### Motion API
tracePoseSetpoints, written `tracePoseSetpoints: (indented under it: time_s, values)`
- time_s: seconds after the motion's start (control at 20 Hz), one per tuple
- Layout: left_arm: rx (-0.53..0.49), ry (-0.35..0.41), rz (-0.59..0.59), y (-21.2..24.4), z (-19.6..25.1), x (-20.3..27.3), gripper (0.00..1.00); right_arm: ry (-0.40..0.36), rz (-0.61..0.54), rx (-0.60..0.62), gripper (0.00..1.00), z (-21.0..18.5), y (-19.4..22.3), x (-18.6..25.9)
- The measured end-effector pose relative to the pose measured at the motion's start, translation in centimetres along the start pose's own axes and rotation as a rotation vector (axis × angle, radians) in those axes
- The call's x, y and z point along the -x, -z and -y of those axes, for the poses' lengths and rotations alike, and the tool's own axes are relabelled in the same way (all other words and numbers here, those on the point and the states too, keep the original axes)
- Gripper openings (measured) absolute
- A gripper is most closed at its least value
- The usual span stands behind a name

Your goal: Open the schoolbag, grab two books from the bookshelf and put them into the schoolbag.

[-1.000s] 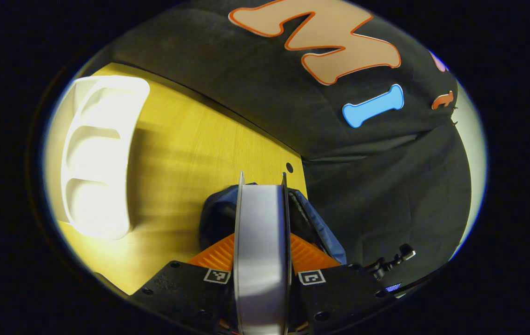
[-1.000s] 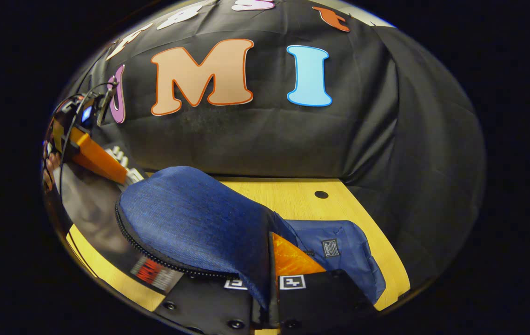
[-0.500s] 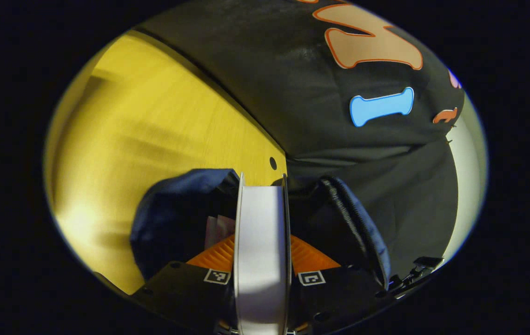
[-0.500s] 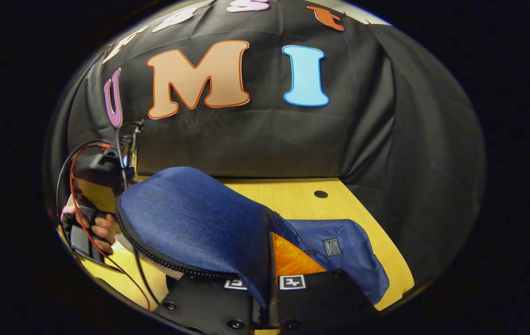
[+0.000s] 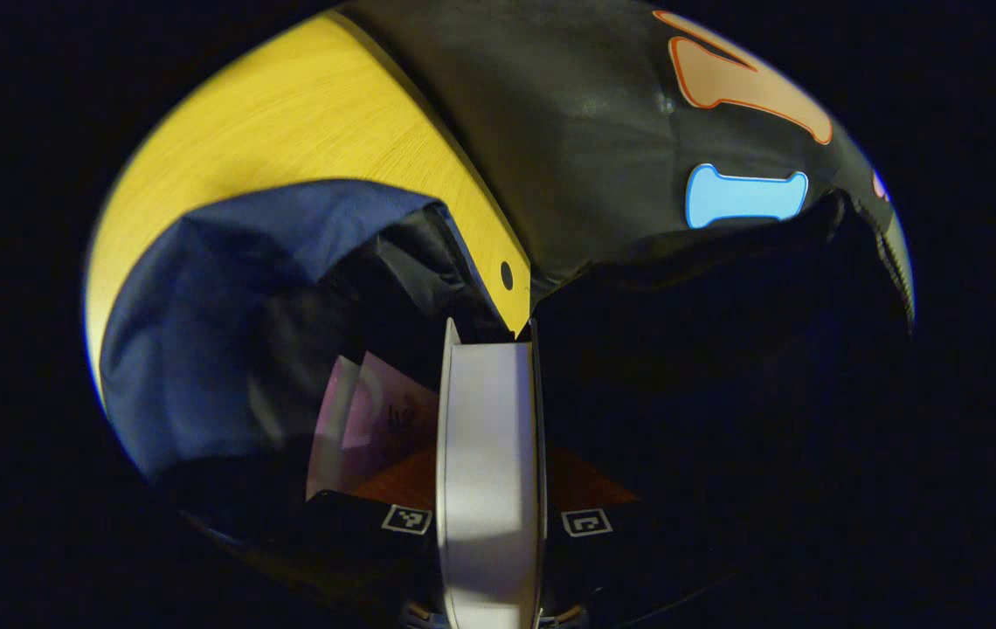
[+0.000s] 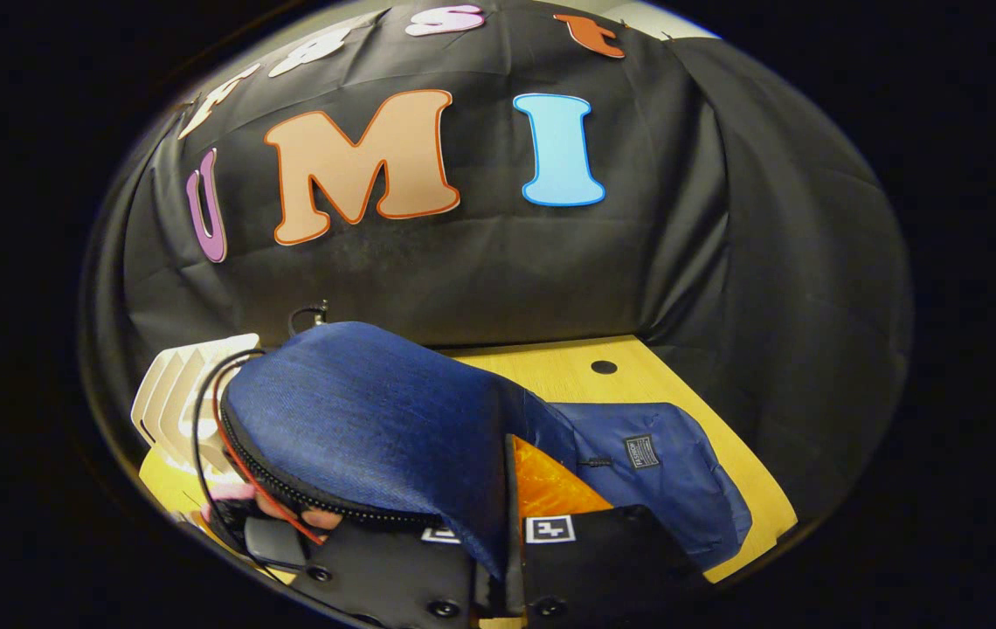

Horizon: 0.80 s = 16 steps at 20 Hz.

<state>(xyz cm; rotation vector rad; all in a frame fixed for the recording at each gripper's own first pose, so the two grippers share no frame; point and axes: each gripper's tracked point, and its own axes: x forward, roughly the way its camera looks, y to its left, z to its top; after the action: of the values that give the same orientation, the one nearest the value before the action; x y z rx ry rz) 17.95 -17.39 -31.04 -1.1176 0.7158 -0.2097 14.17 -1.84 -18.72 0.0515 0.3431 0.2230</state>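
Note:
My left gripper (image 5: 491, 339) is shut on a white book (image 5: 489, 454), held upright with its edge toward the camera. It sits low inside the dark open mouth of the blue schoolbag (image 5: 201, 288). A pink book (image 5: 371, 419) lies inside the bag just left of it. In the right gripper view, my right gripper (image 6: 507, 524) is shut on the bag's blue flap (image 6: 358, 419) and holds it raised. The bag's body (image 6: 655, 472) lies on the table to the right. A hand (image 6: 288, 517) with cables shows under the flap's zipper edge.
The white bookshelf (image 6: 170, 389) stands at the left behind the flap. The yellow wooden table (image 5: 288, 114) has a small round hole (image 6: 604, 366) near its back edge. Black cloth walls close the back and right sides.
My left gripper has carried the white book down into the bag's opening, and the bookshelf has left its view. The right gripper keeps the flap up, slightly higher.

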Motion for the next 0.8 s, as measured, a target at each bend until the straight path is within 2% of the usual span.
tracePoseSetpoints:
  time_s: [0.3,0.45,0.55,0.65,0.7,0.75,0.8]
  values:
    - [0.033,0.009,0.011,2.1,-0.1,-2.4,0.40,0.016,0.002,-0.025,0.10,0.4,0.3,-0.1]
    - [0.030,-0.032,-0.030,3.1,-0.6,-2.9,0.48,0.024,0.009,-0.037,0.10,1.1,0.3,0.0]
    - [-0.029,-0.084,-0.057,3.1,-1.2,-1.9,0.54,0.029,0.014,-0.057,0.10,1.6,0.2,0.2]
    - [-0.120,-0.139,-0.068,3.1,-1.2,-0.4,0.63,-0.010,-0.007,-0.111,0.15,0.9,0.4,0.6]
    - [-0.177,-0.182,-0.070,2.8,-1.4,1.1,0.67,-0.015,-0.016,-0.132,0.23,0.9,0.4,0.8]
    - [-0.222,-0.220,-0.073,2.5,-1.6,2.7,0.85,-0.018,-0.012,-0.140,0.30,0.9,0.5,1.4]
    - [-0.275,-0.266,-0.071,1.8,-2.0,4.6,0.84,-0.014,-0.009,-0.134,0.38,0.9,0.3,1.9]
